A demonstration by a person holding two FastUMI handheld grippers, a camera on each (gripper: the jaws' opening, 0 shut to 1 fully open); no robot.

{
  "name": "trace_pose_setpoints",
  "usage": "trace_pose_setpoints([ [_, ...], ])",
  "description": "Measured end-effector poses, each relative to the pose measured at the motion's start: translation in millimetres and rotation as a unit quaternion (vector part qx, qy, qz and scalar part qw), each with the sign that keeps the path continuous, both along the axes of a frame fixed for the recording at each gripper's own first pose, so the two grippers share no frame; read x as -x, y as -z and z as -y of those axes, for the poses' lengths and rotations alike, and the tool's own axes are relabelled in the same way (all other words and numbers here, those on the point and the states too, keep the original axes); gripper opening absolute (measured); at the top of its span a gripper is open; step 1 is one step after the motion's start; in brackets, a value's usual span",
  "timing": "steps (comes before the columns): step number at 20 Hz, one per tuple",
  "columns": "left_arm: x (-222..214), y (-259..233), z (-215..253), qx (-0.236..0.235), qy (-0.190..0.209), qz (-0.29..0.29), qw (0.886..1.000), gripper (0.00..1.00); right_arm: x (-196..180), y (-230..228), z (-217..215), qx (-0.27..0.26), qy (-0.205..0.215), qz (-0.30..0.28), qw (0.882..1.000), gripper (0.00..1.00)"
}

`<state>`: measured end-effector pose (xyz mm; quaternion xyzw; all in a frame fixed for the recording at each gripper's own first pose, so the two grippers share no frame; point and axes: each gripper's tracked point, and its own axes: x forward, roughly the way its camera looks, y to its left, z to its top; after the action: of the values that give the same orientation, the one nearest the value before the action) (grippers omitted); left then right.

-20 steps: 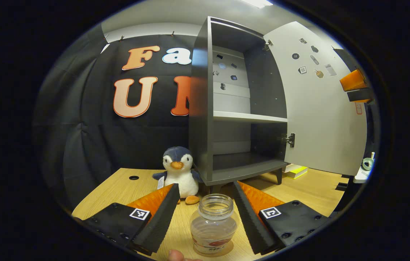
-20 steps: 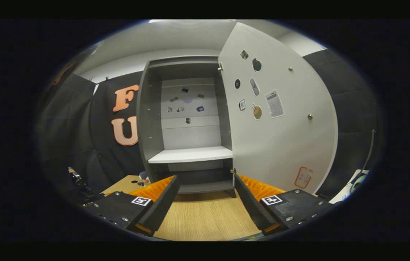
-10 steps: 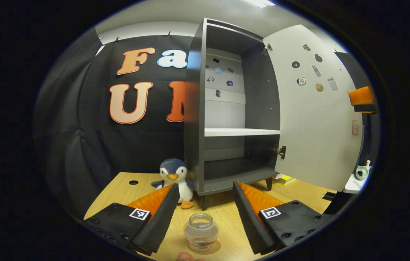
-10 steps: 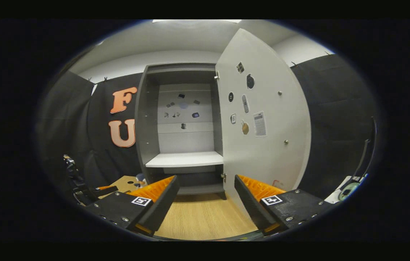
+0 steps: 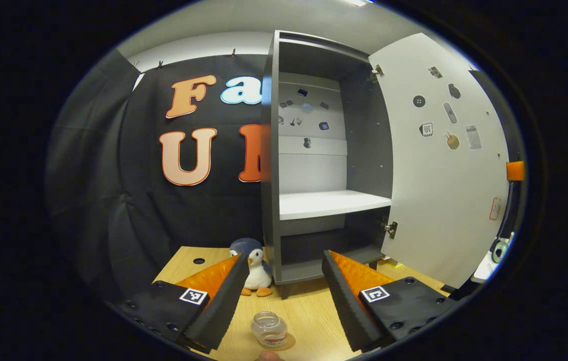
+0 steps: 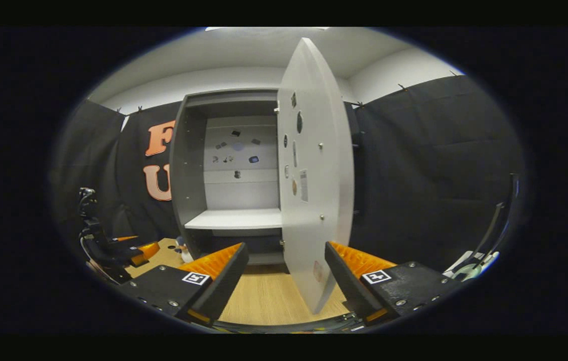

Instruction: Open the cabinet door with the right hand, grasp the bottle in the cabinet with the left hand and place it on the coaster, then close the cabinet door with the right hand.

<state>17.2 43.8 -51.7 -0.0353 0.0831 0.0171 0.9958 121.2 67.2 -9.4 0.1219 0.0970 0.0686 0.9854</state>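
A small clear bottle (image 5: pixel 269 329) with no lid stands upright on a brown coaster (image 5: pixel 290 343) on the wooden table (image 5: pixel 309 311). It is low between the fingers of my left gripper (image 5: pixel 284 256), which is open and clear of it. The dark grey cabinet (image 5: pixel 270 150) stands with its white door (image 5: pixel 444 170) swung wide, and its shelves are bare. In the right gripper view the door (image 6: pixel 314 175) is nearly edge-on, just ahead of my open right gripper (image 6: pixel 286 245). An orange bit of the right gripper (image 5: pixel 515 170) peeks past the door's free edge.
A plush penguin (image 5: pixel 255 268) sits on the table by the cabinet's left foot. A roll of tape (image 5: pixel 500 248) lies on a white ledge at the far right. The left gripper (image 6: pixel 128 250) and its handle are at the left of the right gripper view.
My left gripper has drawn back and up from the bottle, which stays on the coaster. My right gripper has swung to the right, so the door now appears nearly edge-on.
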Motion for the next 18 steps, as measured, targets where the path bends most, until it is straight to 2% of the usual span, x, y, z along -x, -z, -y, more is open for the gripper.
trace_pose_setpoints([
  [2, -2, -13, -2, 0.011, -0.015, 0.001, 1.0, 0.95, 4, -2, -4, -0.015, -0.021, -0.002, 1.0, 0.93],
  [3, -2, -19, -4, 0.013, -0.024, 0.004, 1.0, 0.95, 4, -2, -1, -0.017, -0.021, -0.001, 1.0, 0.96],
  [7, -5, -50, -4, 0.015, -0.043, 0.027, 0.999, 0.95, 0, -5, 18, -0.011, 0.007, -0.004, 1.0, 0.94],
  [11, -7, -66, 3, 0.003, -0.038, 0.027, 0.999, 0.95, -6, -6, 34, -0.022, 0.05, -0.011, 0.998, 0.97],
  [13, -7, -75, 6, -0.007, -0.031, 0.027, 0.999, 0.95, -9, -9, 39, -0.024, 0.06, -0.005, 0.998, 0.94],
  [14, -6, -80, 6, -0.014, -0.029, 0.028, 0.999, 0.95, -12, -9, 42, -0.02, 0.065, -0.004, 0.998, 0.98],
  [16, -4, -88, 5, -0.025, -0.028, 0.033, 0.999, 0.96, -15, -9, 53, -0.002, 0.077, -0.002, 0.997, 0.97],
  [18, -3, -97, 6, -0.026, -0.025, 0.041, 0.998, 0.95, -14, -6, 61, 0.004, 0.074, -0.001, 0.997, 0.93],
])
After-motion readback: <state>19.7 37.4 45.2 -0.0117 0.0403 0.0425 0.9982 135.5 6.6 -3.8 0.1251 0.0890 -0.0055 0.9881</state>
